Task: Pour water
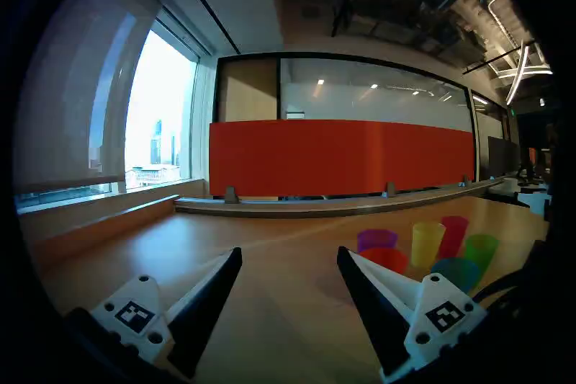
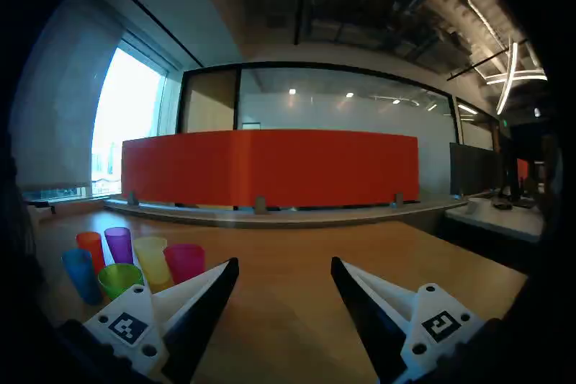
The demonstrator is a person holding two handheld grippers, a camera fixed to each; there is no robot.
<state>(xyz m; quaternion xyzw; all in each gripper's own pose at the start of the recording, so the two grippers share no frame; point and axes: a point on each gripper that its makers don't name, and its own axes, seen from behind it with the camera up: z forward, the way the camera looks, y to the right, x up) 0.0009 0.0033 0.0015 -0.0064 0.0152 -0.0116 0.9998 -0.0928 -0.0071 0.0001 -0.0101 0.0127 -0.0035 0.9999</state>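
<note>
Six coloured plastic cups (image 1: 427,241) sit bunched together on the wooden counter (image 1: 216,240), all upright as far as I can see; can't tell if any has water in it. In the left gripper view they're off to the right, just past the right finger of the left hand-held gripper (image 1: 288,251), with the red cup (image 1: 387,259) partly behind that finger; that hand-held gripper is spread wide with nothing between its fingers, just bare wood. In the right gripper view the same bunch is over on the left; blue cup (image 2: 81,274) and green cup (image 2: 119,279) are nearest, the other four behind them. The right hand-held gripper (image 2: 283,261) is also wide apart and holding nothing; an orange divider panel (image 1: 338,157) runs along the counter's far edge, bright window (image 1: 158,124) to the left.
</note>
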